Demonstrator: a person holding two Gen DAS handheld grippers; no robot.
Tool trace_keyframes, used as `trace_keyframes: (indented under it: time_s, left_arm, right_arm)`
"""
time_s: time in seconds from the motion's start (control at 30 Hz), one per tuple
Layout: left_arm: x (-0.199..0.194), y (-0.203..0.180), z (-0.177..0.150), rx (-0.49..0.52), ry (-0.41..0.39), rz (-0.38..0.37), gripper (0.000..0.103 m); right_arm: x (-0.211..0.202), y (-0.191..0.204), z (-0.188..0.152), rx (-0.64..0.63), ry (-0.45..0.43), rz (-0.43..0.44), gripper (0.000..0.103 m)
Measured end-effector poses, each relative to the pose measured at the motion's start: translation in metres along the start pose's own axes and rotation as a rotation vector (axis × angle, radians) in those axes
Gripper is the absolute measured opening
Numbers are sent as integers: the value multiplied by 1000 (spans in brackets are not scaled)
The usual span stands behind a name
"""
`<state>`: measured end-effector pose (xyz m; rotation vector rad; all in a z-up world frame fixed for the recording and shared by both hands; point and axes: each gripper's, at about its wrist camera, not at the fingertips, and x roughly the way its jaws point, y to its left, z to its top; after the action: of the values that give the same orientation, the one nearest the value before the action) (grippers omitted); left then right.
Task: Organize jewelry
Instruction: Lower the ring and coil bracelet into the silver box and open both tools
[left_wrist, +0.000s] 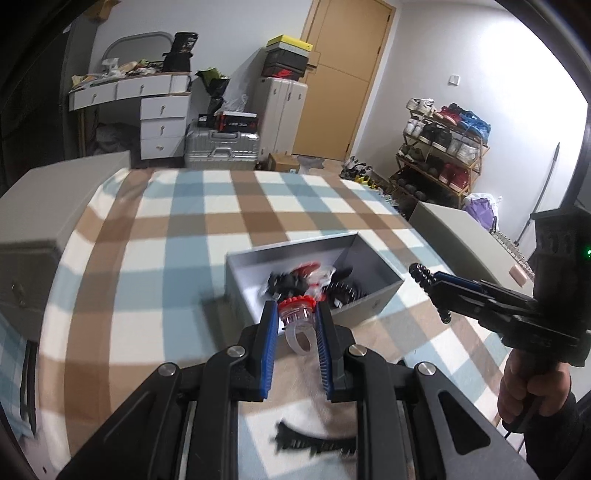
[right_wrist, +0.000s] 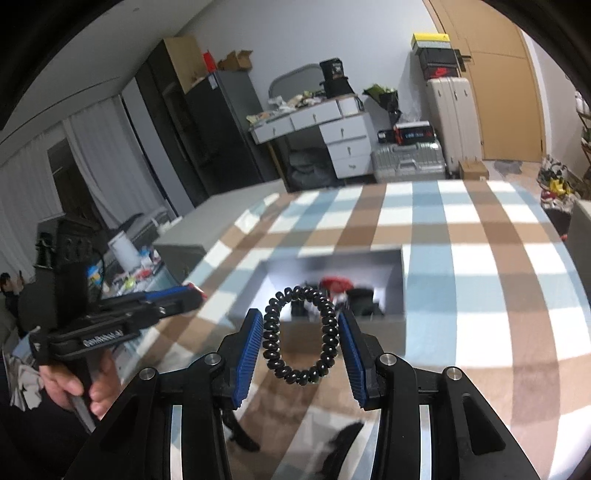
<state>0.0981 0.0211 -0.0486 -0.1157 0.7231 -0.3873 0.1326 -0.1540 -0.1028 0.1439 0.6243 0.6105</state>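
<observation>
While the box (left_wrist: 369, 295) sits open on the checked cloth (left_wrist: 166, 240), a clear ring (left_wrist: 297, 325) with a red top is clamped in the left gripper (left_wrist: 295, 314), and a black coil bracelet (right_wrist: 301, 334) is pinched between the right gripper's (right_wrist: 301, 325) pads, both held before the box.

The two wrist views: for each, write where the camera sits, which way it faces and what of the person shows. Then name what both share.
Left wrist: on the left gripper, facing forward and down over the checked cloth at the grey box; its fingers clamp a red-topped ring; the right gripper and hand show at right.
Right wrist: on the right gripper, facing the same box, pinching a black spiral hair tie; the left gripper and hand show at left.
Shared: box, cloth, white desk, door.
</observation>
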Motion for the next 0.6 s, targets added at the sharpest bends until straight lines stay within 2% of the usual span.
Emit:
trace_keyframes:
  time_s: [0.23, 0.6]
  left_arm:
    - [25, -6, 21, 0, 5, -17, 15]
    - [61, -8, 29, 0, 75, -27, 15]
  right_arm:
    - [16, -7, 28, -18, -16, 21, 41]
    - [53, -19, 43, -5, 10, 53, 41]
